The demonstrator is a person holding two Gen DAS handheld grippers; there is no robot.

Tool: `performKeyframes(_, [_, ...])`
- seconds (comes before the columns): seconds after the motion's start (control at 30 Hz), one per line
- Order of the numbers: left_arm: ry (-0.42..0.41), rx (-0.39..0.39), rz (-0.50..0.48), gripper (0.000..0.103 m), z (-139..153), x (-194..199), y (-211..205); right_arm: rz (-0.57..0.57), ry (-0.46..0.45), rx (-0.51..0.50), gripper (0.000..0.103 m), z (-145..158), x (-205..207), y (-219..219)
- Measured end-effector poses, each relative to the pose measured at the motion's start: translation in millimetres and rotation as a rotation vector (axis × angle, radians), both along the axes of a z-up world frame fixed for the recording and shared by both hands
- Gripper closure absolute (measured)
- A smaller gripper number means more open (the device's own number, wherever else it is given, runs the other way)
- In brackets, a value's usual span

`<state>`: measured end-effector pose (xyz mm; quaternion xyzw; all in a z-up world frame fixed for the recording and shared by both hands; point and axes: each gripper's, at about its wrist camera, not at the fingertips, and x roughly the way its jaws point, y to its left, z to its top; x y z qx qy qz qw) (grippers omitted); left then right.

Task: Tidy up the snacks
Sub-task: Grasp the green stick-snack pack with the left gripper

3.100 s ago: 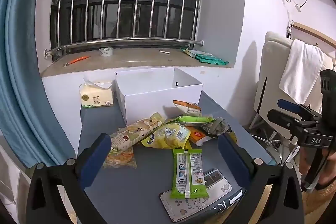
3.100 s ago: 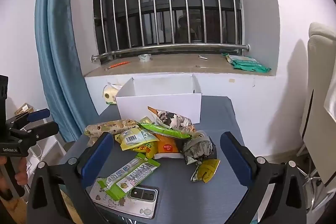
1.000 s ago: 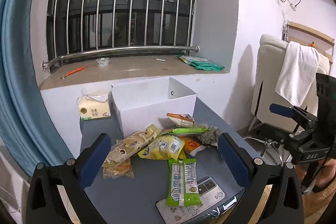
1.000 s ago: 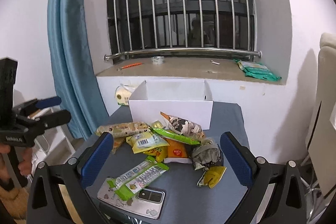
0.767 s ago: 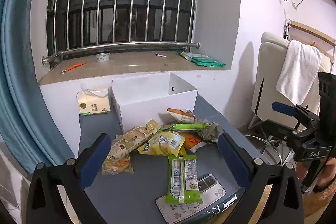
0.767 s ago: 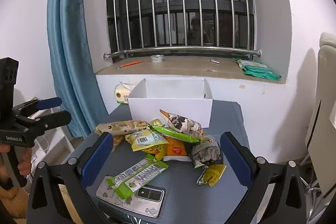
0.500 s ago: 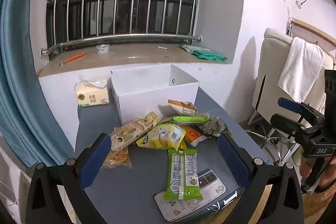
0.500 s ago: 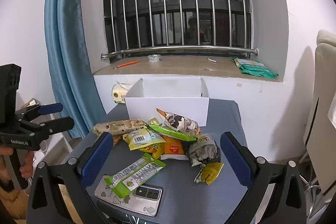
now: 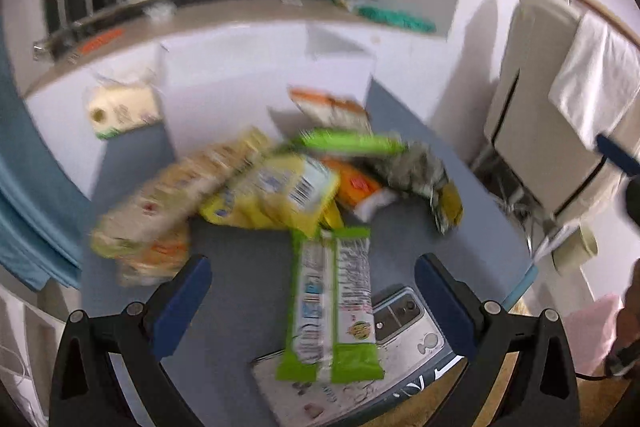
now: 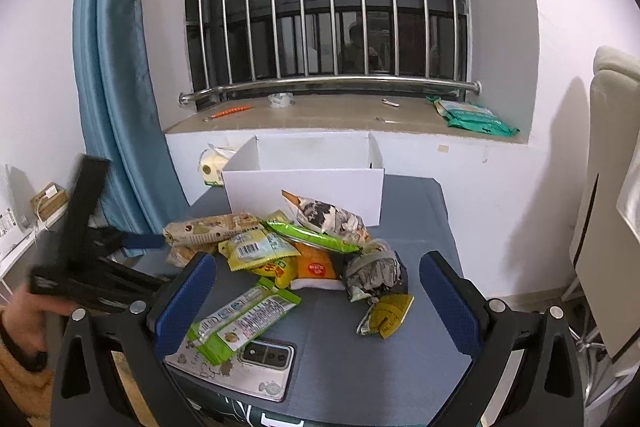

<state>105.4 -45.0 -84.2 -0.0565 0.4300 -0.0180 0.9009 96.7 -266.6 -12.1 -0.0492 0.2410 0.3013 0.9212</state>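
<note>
Lying straight ahead of the left gripper (image 9: 312, 291), between its widely parted jaws, is the green twin-pack snack (image 9: 332, 307); its long axis runs almost directly away from the gripper, near end resting on a phone (image 9: 396, 311) at the table's (image 9: 240, 275) front edge, far end pointing toward the heap of snacks (image 9: 280, 187) and the white box (image 9: 260, 87) behind it; nothing is held by this gripper. From the right gripper (image 10: 316, 303), likewise spread and empty, the same twin-pack (image 10: 240, 323) is seen off to the left and lying on a diagonal; the left gripper (image 10: 92, 263) is seen low at that side of the table, so the left is judged the nearer hand. The left view is smeared by motion, so the pack's exact alignment can only be estimated; a grasp across its narrow width would seem to need little turning of the wrist. The box stands at the far side of the table, apparently empty, beyond the pile.
</note>
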Motion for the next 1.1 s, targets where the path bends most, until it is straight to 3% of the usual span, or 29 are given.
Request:
performKeyframes(0.3, [0.165,0.062,-0.007,0.003,-76.0,51.2,-27.4,-0.032,0.024,-0.012,0.000,-9.7,2.3,-12.3])
performKeyframes(0.4, [0.205,0.081,-0.032,0.030,-88.0,52.6,-31.6,-0.042,0.037,-0.009,0.000,-13.1,5.1,-17.5])
performKeyframes(0.5, [0.189,0.098,-0.059,0.035,-90.1,47.3,-34.0,-0.059,0.056,-0.009,0.000,-18.2,9.3,-22.3])
performKeyframes(0.83, [0.058,-0.013,-0.064,0.041,-60.9,4.5,-19.5,-0.092,0.095,-0.039,0.000,-32.6,19.0,-23.7])
performKeyframes(1.1, [-0.119,-0.045,-0.044,0.041,2.2,-45.8,18.2,-0.106,0.189,-0.099,0.000,-72.5,50.8,-17.8])
